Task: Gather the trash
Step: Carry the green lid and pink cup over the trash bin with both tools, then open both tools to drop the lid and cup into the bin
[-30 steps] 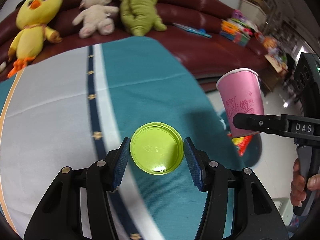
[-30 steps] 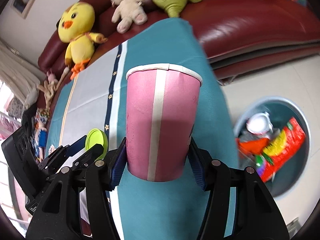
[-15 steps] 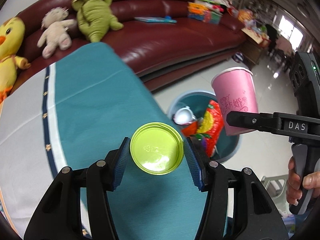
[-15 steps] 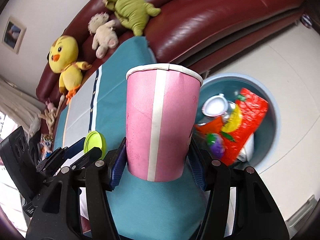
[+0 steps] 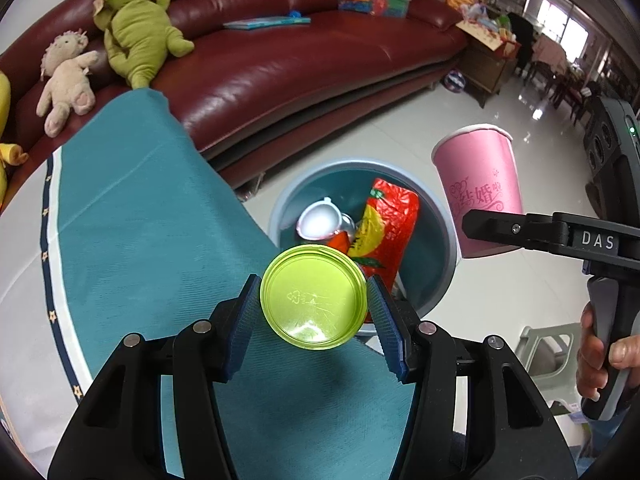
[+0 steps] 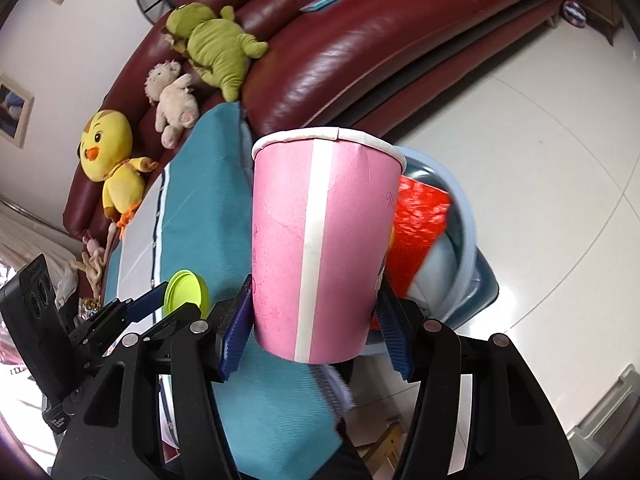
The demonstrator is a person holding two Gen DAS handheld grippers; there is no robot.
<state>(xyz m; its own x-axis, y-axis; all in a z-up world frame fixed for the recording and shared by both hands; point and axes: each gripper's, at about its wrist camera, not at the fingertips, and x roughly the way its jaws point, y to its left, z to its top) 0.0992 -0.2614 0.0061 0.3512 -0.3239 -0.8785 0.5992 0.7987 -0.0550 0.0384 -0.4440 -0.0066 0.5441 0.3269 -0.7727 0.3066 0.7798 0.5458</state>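
My left gripper (image 5: 313, 312) is shut on a lime-green round lid (image 5: 313, 296), held over the edge of the teal-covered table (image 5: 140, 216). Just beyond the lid stands a blue-grey trash bin (image 5: 446, 236) on the floor, holding a red snack wrapper (image 5: 390, 220) and a white cup lid (image 5: 319, 222). My right gripper (image 6: 314, 328) is shut on an upright pink paper cup (image 6: 320, 248), above the bin's near side. In the left wrist view the pink cup (image 5: 480, 188) hangs right of the bin, with a hand (image 5: 600, 360) on the handle. The green lid (image 6: 186, 290) shows left in the right wrist view.
A dark red leather sofa (image 5: 300, 52) runs behind the table, with a green plush (image 5: 136, 40), a beige plush (image 5: 68, 80) and a yellow duck plush (image 6: 114, 164) on it. Books and toys lie further along the seat. Pale tiled floor (image 5: 400, 128) surrounds the bin (image 6: 464, 240).
Both grippers have swung from over the table toward its right edge with their loads. The bin has come into view and now lies just beyond the lid and under the cup.
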